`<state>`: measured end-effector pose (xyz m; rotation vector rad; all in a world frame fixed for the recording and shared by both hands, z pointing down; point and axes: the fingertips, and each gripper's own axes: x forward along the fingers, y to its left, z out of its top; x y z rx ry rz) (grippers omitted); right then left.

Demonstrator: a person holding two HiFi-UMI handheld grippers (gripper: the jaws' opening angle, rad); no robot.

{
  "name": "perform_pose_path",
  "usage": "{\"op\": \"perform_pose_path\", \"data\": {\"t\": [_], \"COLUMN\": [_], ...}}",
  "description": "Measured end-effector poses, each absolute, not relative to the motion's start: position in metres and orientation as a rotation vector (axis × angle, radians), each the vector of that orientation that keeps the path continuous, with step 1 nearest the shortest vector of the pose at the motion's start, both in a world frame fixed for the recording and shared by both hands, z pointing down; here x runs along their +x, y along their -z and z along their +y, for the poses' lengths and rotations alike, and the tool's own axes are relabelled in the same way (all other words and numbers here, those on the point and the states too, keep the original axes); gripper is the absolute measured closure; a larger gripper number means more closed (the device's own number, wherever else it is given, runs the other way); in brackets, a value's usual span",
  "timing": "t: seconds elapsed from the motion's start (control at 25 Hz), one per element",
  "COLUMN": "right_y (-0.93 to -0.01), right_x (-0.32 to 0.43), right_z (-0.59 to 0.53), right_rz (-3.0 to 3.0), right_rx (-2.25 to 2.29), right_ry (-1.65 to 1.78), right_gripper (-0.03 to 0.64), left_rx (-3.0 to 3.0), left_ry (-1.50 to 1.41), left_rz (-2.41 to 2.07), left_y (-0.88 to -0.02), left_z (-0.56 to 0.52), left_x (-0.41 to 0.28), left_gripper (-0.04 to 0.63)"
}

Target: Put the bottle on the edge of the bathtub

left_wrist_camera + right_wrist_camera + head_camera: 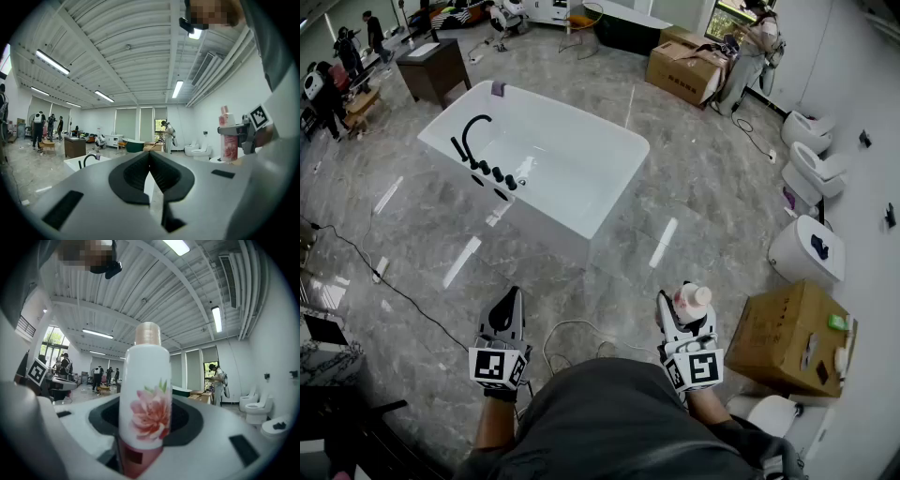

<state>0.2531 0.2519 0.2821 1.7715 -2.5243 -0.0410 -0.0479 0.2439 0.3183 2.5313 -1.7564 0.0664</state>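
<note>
A white bathtub (572,112) with a black faucet (472,139) stands in the middle of the floor, well ahead of both grippers. My right gripper (682,314) is shut on a white bottle (692,298) with a pink flower print and a pale cap. In the right gripper view the bottle (145,399) stands upright between the jaws. My left gripper (508,305) is held low on the left, shut and holding nothing, its tips meeting (150,161). In the left gripper view the bottle (228,136) shows at the right and the bathtub (77,161) lies far off.
A cardboard box (792,337) sits close on the right, another (684,70) behind the tub. Toilets (806,248) line the right wall. A dark cabinet (436,67) stands at the back left. A cable (572,328) loops on the floor by my feet. People stand far off.
</note>
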Motion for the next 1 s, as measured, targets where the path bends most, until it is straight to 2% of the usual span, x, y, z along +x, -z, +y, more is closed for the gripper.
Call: {"op": "perform_pose_path", "data": {"t": [1.0], "right_y": [-0.309], "right_x": [0.248], "right_z": [0.191], "right_rz": [-2.675], "right_rx": [1.572], "right_ry": [0.007], "right_gripper": [0.405], "left_rx": [2.375], "left_ry": [-0.166], "left_rz": [-1.851], "left_y": [-0.348], "left_z": [0.243], "left_x": [-0.039], "left_gripper": [0.595]}}
